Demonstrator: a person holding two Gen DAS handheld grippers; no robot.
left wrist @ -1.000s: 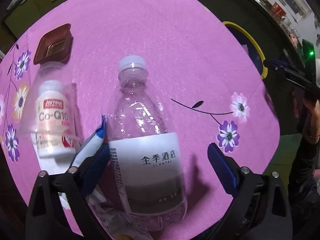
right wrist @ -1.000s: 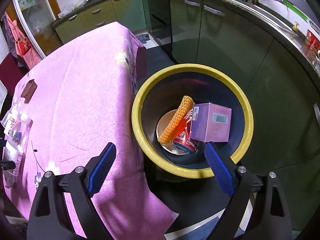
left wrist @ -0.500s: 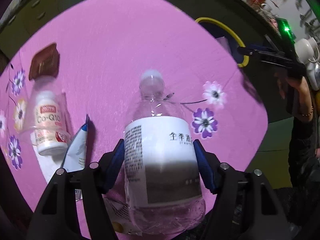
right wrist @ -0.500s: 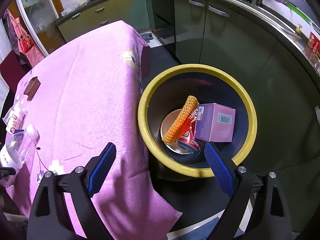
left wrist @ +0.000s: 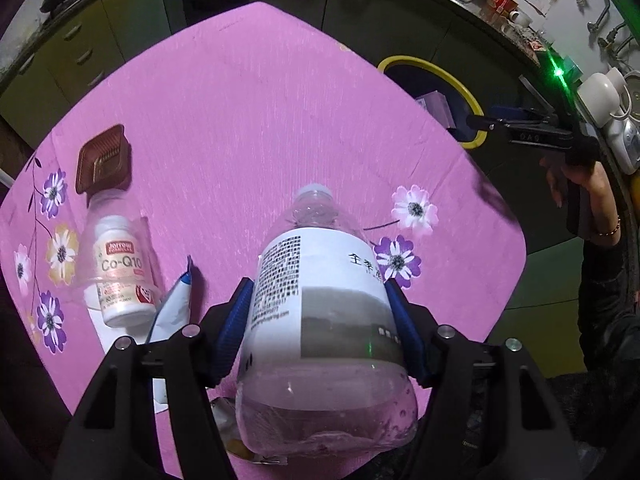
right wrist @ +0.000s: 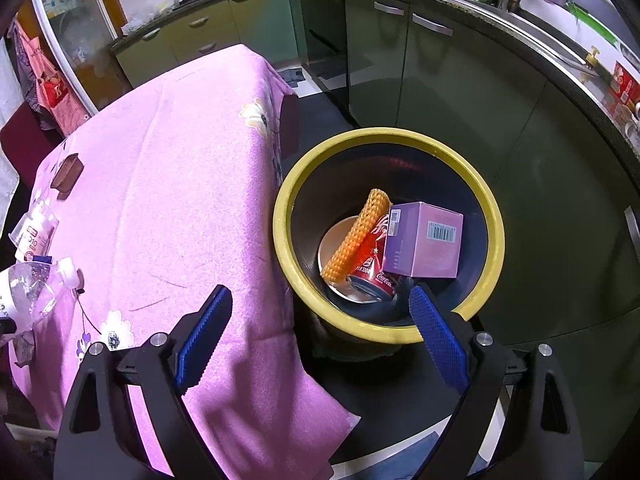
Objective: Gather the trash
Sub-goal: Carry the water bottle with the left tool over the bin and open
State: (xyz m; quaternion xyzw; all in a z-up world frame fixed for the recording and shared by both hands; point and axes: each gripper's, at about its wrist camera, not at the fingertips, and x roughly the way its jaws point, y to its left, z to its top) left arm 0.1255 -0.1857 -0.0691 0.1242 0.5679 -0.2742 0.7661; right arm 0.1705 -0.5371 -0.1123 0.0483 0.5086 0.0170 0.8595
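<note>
My left gripper [left wrist: 318, 286] is shut on a clear water bottle [left wrist: 316, 248] with a white and grey label. Both blue pads press its sides, and its cap points away from me above the pink tablecloth [left wrist: 260, 120]. The same bottle [right wrist: 28, 284] shows at the left edge of the right wrist view. My right gripper [right wrist: 320, 296] stands open and empty over the near rim of the yellow-rimmed bin [right wrist: 384, 136]. Inside the bin lie an orange mesh roll [right wrist: 360, 232], a red cola can [right wrist: 372, 264] and a purple box [right wrist: 424, 240].
On the cloth to the left lie a Co-Q10 pill bottle [left wrist: 120, 272] under a clear cup, a brown plastic tray [left wrist: 104, 160] and a blue-white wrapper [left wrist: 176, 304]. The bin [left wrist: 468, 92] stands off the table's far right corner. Green kitchen cabinets [right wrist: 440, 80] ring the room.
My left gripper closed on the water bottle and raised it off the cloth, so the table now looks farther away. The right gripper stayed open over the bin.
</note>
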